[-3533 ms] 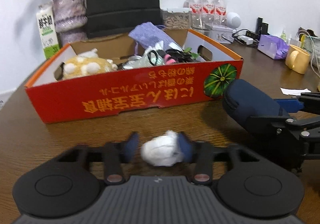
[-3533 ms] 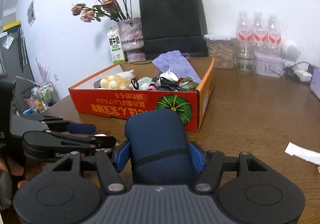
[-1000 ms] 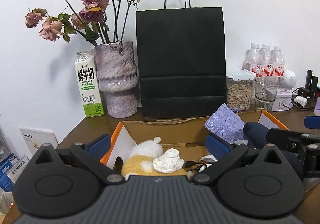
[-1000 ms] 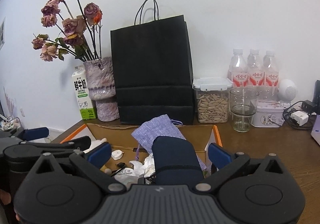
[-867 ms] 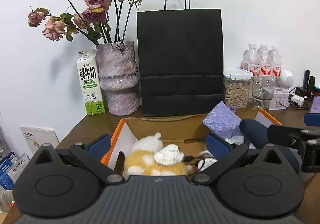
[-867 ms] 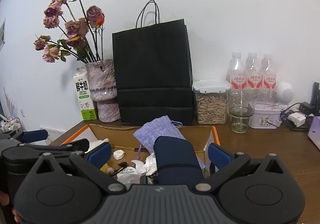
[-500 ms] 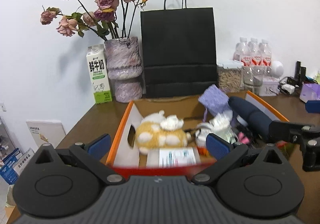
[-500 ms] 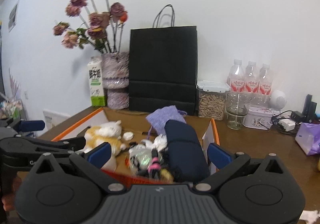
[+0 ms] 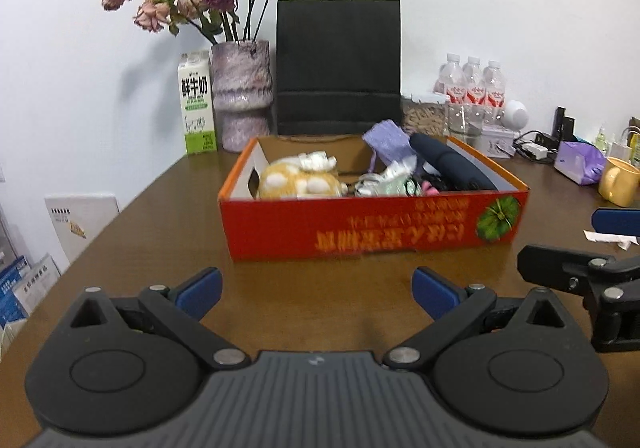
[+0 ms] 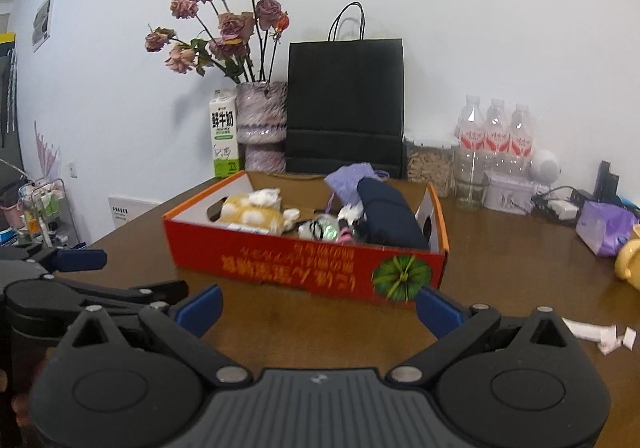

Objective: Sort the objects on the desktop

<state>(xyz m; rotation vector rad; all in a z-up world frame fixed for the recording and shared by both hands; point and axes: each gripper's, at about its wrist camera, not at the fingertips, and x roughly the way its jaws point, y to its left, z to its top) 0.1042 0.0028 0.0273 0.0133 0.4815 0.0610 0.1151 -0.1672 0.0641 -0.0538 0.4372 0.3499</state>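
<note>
On the desk [image 9: 160, 232]: red box [image 9: 372, 232] in the middle, both grippers short of its near wall.
Left gripper [image 9: 316, 290]: jaws spread, empty.
Right gripper [image 10: 318, 306]: jaws spread, empty.
In the box: plush toy [image 9: 296, 182], crumpled white wad [image 9: 318, 161] on top of it, dark blue case [image 9: 452, 166] at the right end.
Left out: paper scrap [image 10: 596, 334], right of the box.
Handling: likely light, limp, flat; pinch a raised edge.

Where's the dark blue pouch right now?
The pouch lies inside the red box at its right end, in both wrist views, just right of the purple bag and leaning toward the box's back corner.
</note>
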